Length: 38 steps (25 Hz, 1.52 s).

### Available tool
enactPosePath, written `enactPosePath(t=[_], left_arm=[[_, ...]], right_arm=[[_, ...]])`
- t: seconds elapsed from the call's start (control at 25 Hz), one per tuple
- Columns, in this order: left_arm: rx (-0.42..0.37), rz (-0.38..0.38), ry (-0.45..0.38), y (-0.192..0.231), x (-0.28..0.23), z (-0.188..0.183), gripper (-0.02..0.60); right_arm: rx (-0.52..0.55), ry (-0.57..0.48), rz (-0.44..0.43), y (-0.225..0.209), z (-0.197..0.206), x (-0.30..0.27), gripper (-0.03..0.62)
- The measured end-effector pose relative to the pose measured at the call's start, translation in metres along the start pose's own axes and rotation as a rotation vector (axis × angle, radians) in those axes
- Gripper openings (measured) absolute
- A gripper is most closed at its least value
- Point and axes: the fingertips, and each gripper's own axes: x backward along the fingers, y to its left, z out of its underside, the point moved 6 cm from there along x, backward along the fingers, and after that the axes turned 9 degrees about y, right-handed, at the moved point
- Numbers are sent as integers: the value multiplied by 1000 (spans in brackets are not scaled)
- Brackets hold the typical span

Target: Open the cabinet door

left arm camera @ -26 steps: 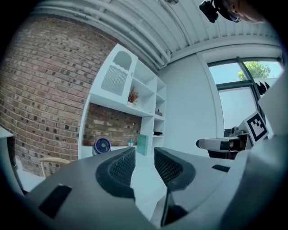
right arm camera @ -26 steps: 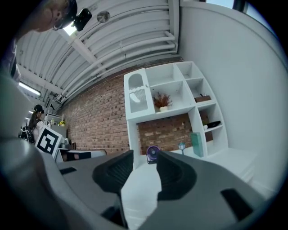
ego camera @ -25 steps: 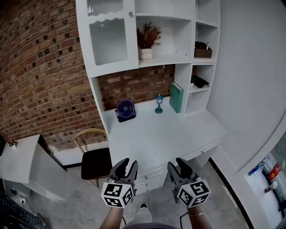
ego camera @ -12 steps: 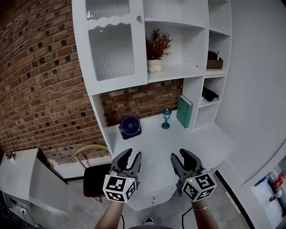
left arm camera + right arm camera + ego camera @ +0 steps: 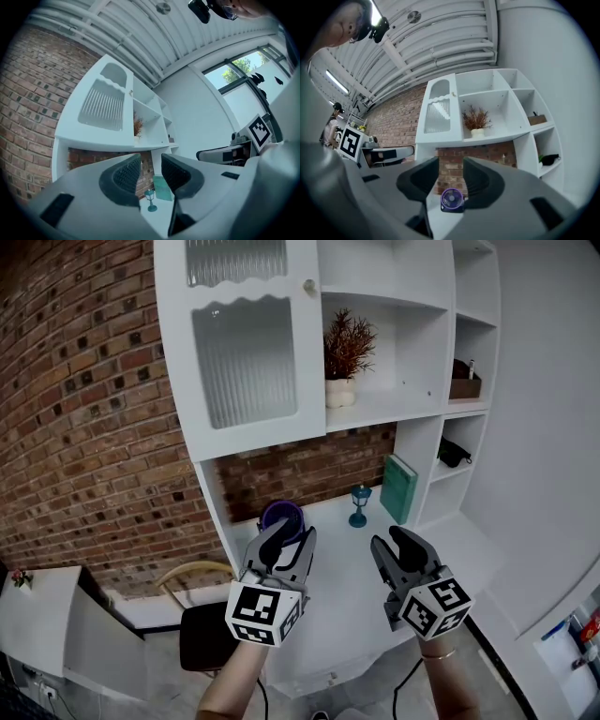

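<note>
The white cabinet door (image 5: 244, 352) with ribbed glass is closed at the upper left of the shelf unit, its small round knob (image 5: 308, 285) at its right edge. Both grippers hang well below it, over the desk. My left gripper (image 5: 286, 542) is open and empty, in front of the purple fan. My right gripper (image 5: 398, 549) is open and empty too, beside it. In the left gripper view the door (image 5: 101, 110) shows above the open jaws of the left gripper (image 5: 150, 161). In the right gripper view the door (image 5: 438, 115) and knob (image 5: 453, 94) stand above the right gripper (image 5: 451, 168).
A potted plant (image 5: 347, 357) stands on the open shelf right of the door. On the white desk (image 5: 366, 596) are a purple fan (image 5: 281, 515), a blue goblet (image 5: 359, 505) and a green book (image 5: 399, 487). A chair (image 5: 202, 615) sits at the lower left by the brick wall (image 5: 84, 427).
Both grippers have risen and moved forward toward the shelf unit, side by side. The cabinet now looks larger and nearer. Both stay open and empty.
</note>
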Motion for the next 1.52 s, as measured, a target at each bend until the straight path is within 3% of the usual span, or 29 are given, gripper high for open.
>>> enactPosePath(t=[0.28, 0.64, 1.08, 1.32, 1.52], left_arm=[[-55, -31, -87, 17, -36, -50, 127], [-158, -125, -164, 39, -84, -108, 126], [-264, -251, -223, 78, -142, -189, 129], [-380, -312, -258, 83, -166, -230, 133], [-428, -335, -276, 85, -185, -261, 140]], right_arm=[[90, -70, -50, -15, -50, -34, 150], [169, -127, -158, -31, -99, -92, 150], [182, -205, -256, -42, -150, -156, 152], [223, -229, -269, -41, -169, -183, 152], [263, -252, -272, -42, -187, -198, 153]])
